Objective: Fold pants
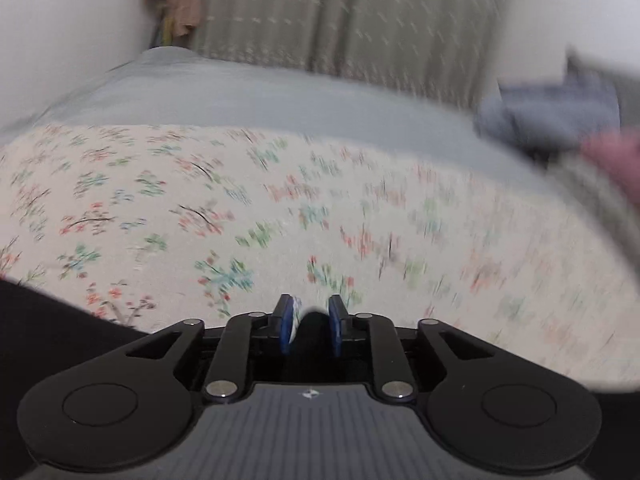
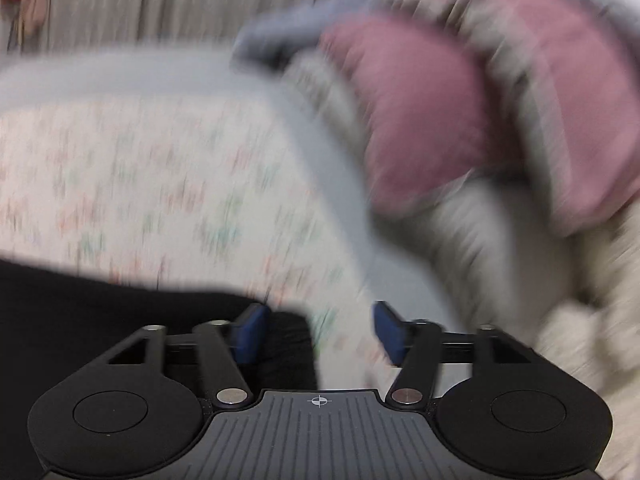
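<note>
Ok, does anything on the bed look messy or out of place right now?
Yes, though blur hides detail. A rumpled heap of bedding with pink cushions and a crumpled blue cloth sits at the right end of the floral sheet. The black pants lie at its near edge.

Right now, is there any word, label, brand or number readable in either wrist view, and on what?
No readable text in either view.
Left claw body: a small white emblem, no letters.
Right claw body: a crosshair mark, no letters.
Floral sheet: print only, blurred.

Black pants (image 2: 100, 292) (blurred) on floral bedspread, near edge
</note>
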### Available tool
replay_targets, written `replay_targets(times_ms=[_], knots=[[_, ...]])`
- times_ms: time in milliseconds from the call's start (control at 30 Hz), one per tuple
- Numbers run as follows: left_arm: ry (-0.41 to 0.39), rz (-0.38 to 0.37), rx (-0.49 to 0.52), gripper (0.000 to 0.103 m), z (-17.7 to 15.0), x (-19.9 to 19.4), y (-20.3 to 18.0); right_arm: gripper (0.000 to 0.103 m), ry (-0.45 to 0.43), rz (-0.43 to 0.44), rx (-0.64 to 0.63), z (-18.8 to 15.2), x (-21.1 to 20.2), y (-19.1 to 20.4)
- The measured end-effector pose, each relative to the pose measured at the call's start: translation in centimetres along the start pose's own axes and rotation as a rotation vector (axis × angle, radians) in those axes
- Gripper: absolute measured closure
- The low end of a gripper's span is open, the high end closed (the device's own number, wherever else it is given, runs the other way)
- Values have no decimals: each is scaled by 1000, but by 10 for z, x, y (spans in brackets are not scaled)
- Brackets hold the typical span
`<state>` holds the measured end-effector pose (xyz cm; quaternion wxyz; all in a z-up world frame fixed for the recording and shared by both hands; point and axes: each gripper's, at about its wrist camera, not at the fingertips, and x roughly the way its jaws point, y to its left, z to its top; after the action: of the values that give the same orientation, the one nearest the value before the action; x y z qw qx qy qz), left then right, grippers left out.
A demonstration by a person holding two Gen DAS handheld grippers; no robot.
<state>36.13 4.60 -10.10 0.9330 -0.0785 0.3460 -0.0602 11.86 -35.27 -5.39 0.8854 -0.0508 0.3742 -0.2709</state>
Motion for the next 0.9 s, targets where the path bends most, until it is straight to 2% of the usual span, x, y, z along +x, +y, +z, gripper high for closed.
replay_targets(times_ms=[33,133,200,300,400,467,500,567,667,800,900], knots=[[-19,0,-10,60,3,-12,3,38,-38,28,12,1,-10,4],[-78,-18,4,47,4,-53,7,38,-56,267,30,3,-24,24],[-37,-12,60,44,-8,-73,2,38,-36,405,-26,1,-30,54],[40,-28,166,44,-44,-91,-7,38,-3,502,-194,-6,-45,113],[101,35,263,44,-79,-92,-2,38,83,527,-395,-30,-54,168],[157,75,241,43,-96,-87,14,39,136,513,-481,-52,-55,188],[134,65,220,42,-104,-90,23,38,122,494,-481,-56,-55,189],[108,82,246,42,-110,-96,29,38,138,497,-445,-56,-55,184],[112,99,241,42,-112,-107,34,39,185,527,-371,-55,-53,163],[96,112,278,42,-120,-114,39,39,204,526,-356,-62,-59,142],[96,127,267,42,-120,-122,46,38,230,530,-306,-65,-60,115]])
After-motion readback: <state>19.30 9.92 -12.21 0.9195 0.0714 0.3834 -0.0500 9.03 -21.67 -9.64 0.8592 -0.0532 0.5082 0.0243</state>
